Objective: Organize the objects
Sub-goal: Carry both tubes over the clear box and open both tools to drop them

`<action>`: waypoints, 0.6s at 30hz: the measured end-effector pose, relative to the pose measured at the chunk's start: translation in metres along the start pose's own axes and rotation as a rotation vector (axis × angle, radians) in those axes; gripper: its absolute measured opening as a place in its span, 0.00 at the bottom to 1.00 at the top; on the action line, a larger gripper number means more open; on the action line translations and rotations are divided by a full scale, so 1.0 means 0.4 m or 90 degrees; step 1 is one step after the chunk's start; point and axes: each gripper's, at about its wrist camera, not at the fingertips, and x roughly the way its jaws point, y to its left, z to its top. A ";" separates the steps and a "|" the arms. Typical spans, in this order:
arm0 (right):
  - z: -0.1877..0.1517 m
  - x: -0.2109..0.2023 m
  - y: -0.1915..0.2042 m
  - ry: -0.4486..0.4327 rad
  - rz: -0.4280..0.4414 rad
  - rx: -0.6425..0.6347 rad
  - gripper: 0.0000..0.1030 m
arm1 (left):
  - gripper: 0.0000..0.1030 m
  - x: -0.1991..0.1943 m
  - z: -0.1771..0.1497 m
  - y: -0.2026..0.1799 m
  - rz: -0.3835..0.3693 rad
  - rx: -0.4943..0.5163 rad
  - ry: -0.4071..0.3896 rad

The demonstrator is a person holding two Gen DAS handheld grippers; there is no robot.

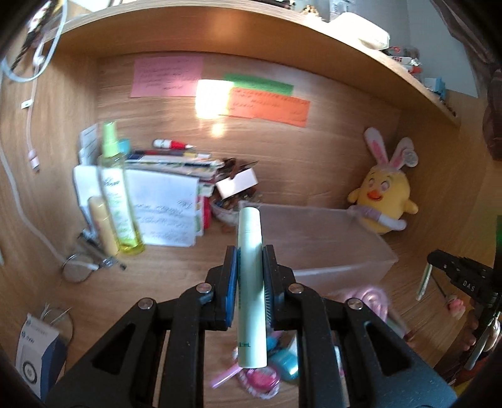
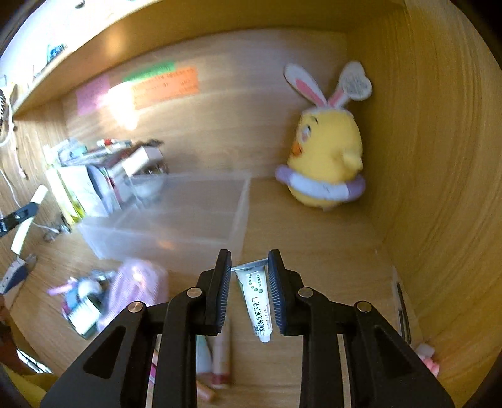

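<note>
My left gripper (image 1: 249, 251) is shut on a pale green tube (image 1: 250, 282), which stands upright between the pads, lifted off the wooden desk. My right gripper (image 2: 249, 254) is shut on a small white tube with green dots (image 2: 256, 298); its crimped end points forward and its cap hangs toward me. A clear plastic bin (image 1: 342, 273) (image 2: 157, 248) sits just ahead of both grippers, and nothing shows inside it. The right gripper (image 1: 461, 276) appears at the right edge of the left wrist view. The left gripper (image 2: 17, 218) shows at the left edge of the right wrist view.
A yellow chick plush with bunny ears (image 1: 382, 194) (image 2: 326, 163) stands right of the bin. A stack of books and papers (image 1: 169, 194) and a yellow-green spray bottle (image 1: 117, 194) stand to the left. A pink pouch (image 2: 138, 288) and several small toiletries (image 1: 266, 373) lie near me. A shelf (image 1: 219, 28) hangs overhead.
</note>
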 end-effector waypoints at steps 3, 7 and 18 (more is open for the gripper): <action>0.043 -0.013 0.012 -0.031 0.023 -0.002 0.21 | 0.14 0.025 0.026 -0.009 -0.021 -0.001 0.006; 0.112 -0.029 0.035 -0.084 0.051 0.002 0.21 | 0.14 0.067 0.049 -0.016 -0.049 -0.010 0.024; 0.203 0.078 0.146 -0.076 0.081 -0.076 0.21 | 0.14 0.232 0.071 -0.058 -0.090 0.008 0.115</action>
